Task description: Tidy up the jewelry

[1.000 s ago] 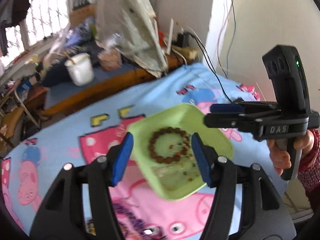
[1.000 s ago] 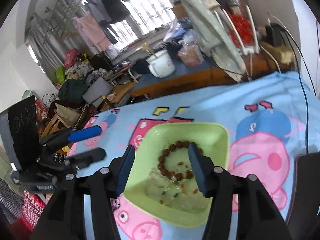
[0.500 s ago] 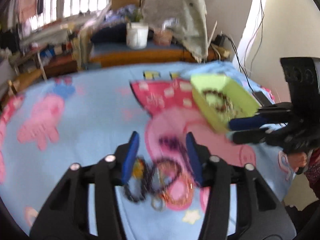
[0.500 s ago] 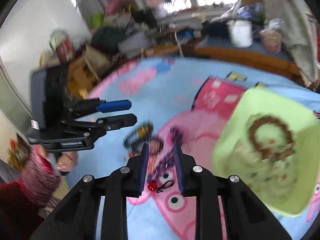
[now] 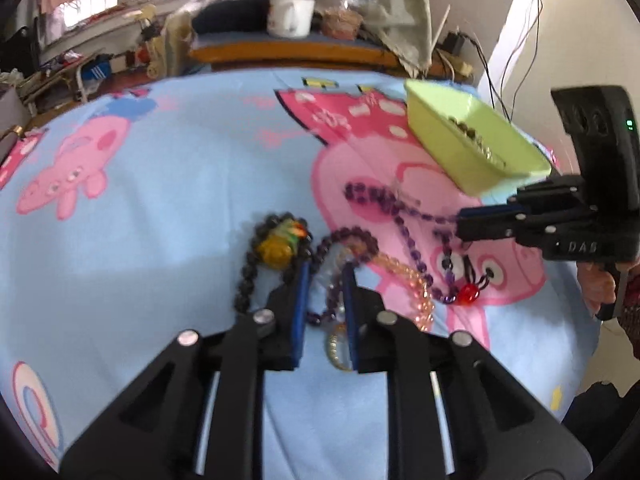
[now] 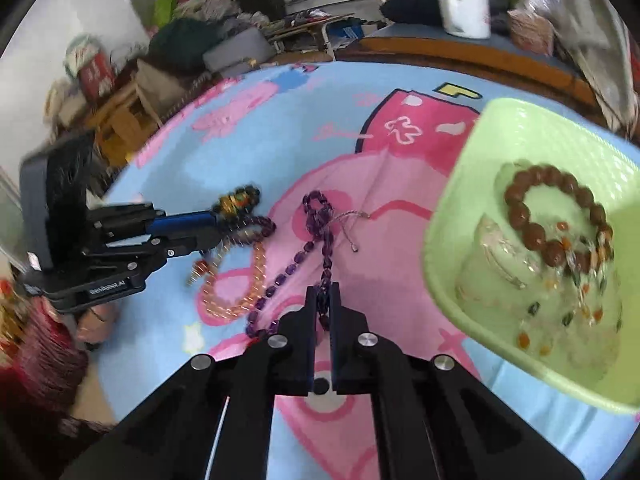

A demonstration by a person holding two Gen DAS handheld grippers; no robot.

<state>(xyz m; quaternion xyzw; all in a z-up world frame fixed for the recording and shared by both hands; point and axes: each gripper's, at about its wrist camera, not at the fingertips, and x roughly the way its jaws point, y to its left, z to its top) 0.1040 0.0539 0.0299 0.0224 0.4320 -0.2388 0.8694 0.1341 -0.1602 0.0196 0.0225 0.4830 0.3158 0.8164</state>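
Both claws have dropped from over the green tray to the jewelry heap on the table since a second ago, and their fingers have drawn in. Left claw [image 5: 325, 268] is narrowed around a dark purple bracelet [image 5: 352, 236], fingers either side of the loop with a gap between them; whether they pinch the beads cannot be told from here. Just left of it lies a black bead bracelet [image 5: 245, 276] with a yellow charm [image 5: 276, 250], and to the right a peach bead strand [image 5: 408, 276] trails toward the camera. Right claw [image 6: 324, 294] is clenched on the purple necklace [image 6: 316, 220], whose beads run up between the fingertips and away across the pink print of the cloth [image 6: 280, 120]. In the left view the same necklace ends in a red bead [image 5: 467, 293]. The tray [image 6: 516, 128] sits to the right of the heap, holding a brown bracelet [image 6: 536, 204] and a scatter of small coloured beads [image 6: 560, 312]. Behind the table stands a white mug [image 5: 290, 16] on a wooden shelf.
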